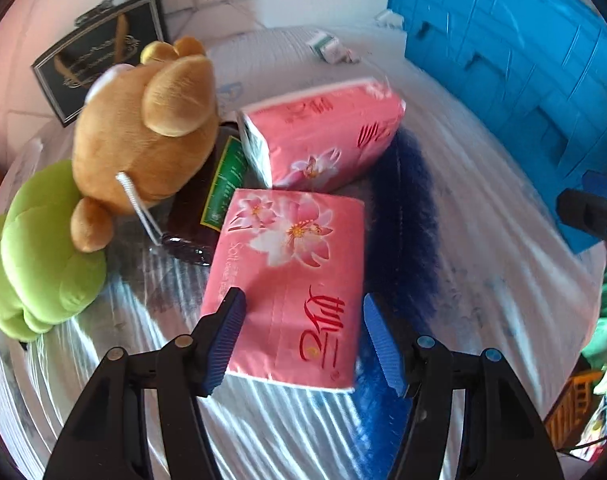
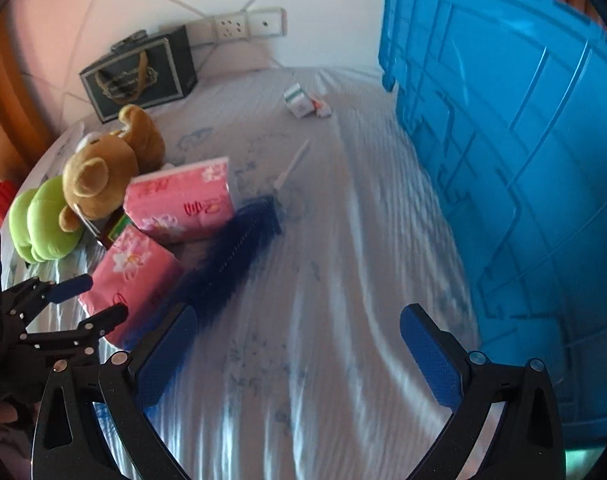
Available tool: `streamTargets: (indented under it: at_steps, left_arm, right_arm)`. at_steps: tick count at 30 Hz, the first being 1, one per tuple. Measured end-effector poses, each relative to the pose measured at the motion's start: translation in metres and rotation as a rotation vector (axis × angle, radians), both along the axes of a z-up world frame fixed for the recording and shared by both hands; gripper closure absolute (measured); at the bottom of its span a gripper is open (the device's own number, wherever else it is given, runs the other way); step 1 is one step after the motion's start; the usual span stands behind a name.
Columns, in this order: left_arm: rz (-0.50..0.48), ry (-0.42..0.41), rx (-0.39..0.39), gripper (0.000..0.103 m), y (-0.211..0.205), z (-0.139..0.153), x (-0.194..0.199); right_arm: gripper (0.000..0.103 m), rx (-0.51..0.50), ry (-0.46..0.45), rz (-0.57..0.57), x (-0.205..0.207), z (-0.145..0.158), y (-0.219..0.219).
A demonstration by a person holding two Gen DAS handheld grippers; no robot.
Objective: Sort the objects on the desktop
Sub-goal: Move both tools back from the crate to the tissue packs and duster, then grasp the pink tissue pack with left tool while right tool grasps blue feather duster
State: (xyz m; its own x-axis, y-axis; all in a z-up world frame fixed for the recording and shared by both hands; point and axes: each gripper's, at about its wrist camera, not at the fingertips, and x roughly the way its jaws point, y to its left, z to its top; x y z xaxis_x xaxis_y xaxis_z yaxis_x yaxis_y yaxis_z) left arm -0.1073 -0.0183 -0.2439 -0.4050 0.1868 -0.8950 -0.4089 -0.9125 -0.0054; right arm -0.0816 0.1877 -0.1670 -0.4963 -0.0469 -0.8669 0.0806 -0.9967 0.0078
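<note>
Near tissue pack between wide left fingers, untouched; right fingers wide, empty.

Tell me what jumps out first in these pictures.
The big blue crate fills the right side. On the left, two pink tissue packs lie beside a brown teddy and a green plush. The left tongs stand open around the nearer pack.
</note>
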Motion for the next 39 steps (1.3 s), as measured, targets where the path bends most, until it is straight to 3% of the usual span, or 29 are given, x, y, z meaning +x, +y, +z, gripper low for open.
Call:
streamTargets:
  at_steps: [8, 12, 26, 28, 30, 32, 34, 37, 39]
  left_arm:
    - [-0.023, 0.014, -0.043, 0.011, 0.008, -0.014, -0.022]
    - [0.029, -0.119, 0.033, 0.010, -0.002, -0.034, -0.037]
    - [0.064, -0.125, 0.077, 0.010, -0.025, -0.029, -0.021]
    - [0.068, -0.128, 0.077, 0.010, -0.026, -0.028, -0.022]
    - [0.063, -0.121, 0.067, 0.010, -0.025, -0.028, -0.022]
    - [0.058, -0.116, 0.059, 0.010, -0.024, -0.031, -0.022]
    - [0.058, -0.116, 0.053, 0.010, -0.023, -0.031, -0.022]
    - [0.057, -0.111, 0.044, 0.011, -0.023, -0.029, -0.022]
    - [0.057, -0.103, 0.039, 0.012, -0.023, -0.027, -0.021]
  right_arm:
    - [0.000, -0.059, -0.123, -0.056, -0.018, -0.029, -0.012]
    - [0.000, -0.055, -0.170, -0.051, -0.029, -0.043, -0.025]
    - [0.001, -0.067, -0.309, -0.018, -0.055, -0.093, -0.070]
    - [0.009, -0.056, -0.311, -0.005, -0.054, -0.095, -0.077]
    - [0.030, -0.064, -0.323, 0.013, -0.052, -0.098, -0.083]
    - [0.044, -0.069, -0.337, 0.037, -0.051, -0.103, -0.089]
    - [0.048, -0.062, -0.336, 0.055, -0.050, -0.106, -0.095]
    - [0.071, 0.008, -0.302, 0.094, -0.046, -0.105, -0.104]
    - [0.076, 0.038, -0.289, 0.114, -0.043, -0.105, -0.106]
